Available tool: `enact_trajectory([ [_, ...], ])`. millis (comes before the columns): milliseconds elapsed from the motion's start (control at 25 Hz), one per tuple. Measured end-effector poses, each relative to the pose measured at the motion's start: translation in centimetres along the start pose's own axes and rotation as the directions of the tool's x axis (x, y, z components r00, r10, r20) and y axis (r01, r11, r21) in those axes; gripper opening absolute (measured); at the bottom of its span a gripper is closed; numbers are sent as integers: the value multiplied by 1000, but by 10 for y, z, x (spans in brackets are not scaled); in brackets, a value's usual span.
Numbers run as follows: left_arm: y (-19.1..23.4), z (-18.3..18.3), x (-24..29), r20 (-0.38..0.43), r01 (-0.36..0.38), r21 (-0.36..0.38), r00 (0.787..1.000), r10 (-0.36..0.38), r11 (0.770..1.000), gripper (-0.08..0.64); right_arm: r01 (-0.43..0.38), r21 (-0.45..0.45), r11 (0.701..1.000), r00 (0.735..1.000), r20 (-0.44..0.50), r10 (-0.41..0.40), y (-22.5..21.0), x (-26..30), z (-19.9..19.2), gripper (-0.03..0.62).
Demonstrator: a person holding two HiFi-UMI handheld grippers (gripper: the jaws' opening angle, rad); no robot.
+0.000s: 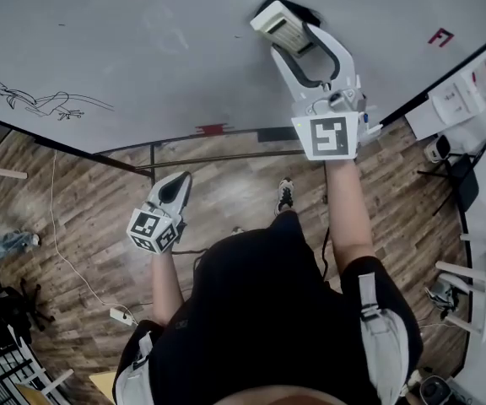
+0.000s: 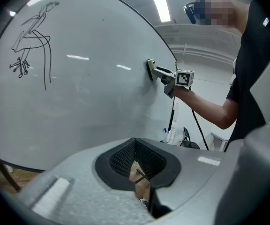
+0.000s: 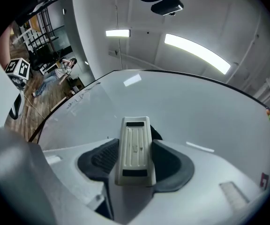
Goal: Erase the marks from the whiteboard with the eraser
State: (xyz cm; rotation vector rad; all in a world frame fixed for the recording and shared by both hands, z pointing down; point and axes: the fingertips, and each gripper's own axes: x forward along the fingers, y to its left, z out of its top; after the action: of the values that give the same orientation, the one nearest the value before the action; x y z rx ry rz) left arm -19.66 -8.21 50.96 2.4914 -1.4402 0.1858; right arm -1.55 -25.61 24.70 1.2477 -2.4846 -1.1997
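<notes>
- Step: wiping in progress, as I judge it. The right gripper (image 3: 136,164) is clamped on the eraser (image 3: 135,144), with its jaws on the eraser's two long sides.
- In the left gripper view the eraser looks flat against the whiteboard (image 1: 142,40), on the right half and up from the lower edge.
- The left gripper (image 2: 136,159) has its jaws closed together with nothing between them. It hangs low, off the board and below its lower edge.
- Still to erase: a black line sketch (image 1: 36,101) toward the board's left edge, well apart from the eraser.
- There is also a small red mark (image 1: 440,36) near the right edge.
- The board under and around the eraser looks bare, with faint smears at most.
- Next move, my guess: slide the eraser left across the board to the sketch. Keep the felt pressed flat and rub over the lines. The red mark is nearer and could go first.
- Writing: the red mark looks like a letter F, not certain.
- The sketch is a drawing with a scribble at one end, nothing readable.
- The eraser back is ribbed plastic with two dark bars. No brand can be made out.
- The gripper cubes carry only black and white square marker patterns.
</notes>
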Motion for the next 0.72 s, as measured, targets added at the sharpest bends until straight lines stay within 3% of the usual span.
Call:
enact_trajectory([
  [400, 15, -6, -18, -2, -58, -19, 998, 57, 998, 11, -158, 2, 987, 985, 69, 157, 75, 31, 23, 225],
  [720, 22, -8, -25, -2, -93, -31, 996, 93, 995, 11, -313, -8, 950, 945, 100, 312, 141, 49, 31, 225],
])
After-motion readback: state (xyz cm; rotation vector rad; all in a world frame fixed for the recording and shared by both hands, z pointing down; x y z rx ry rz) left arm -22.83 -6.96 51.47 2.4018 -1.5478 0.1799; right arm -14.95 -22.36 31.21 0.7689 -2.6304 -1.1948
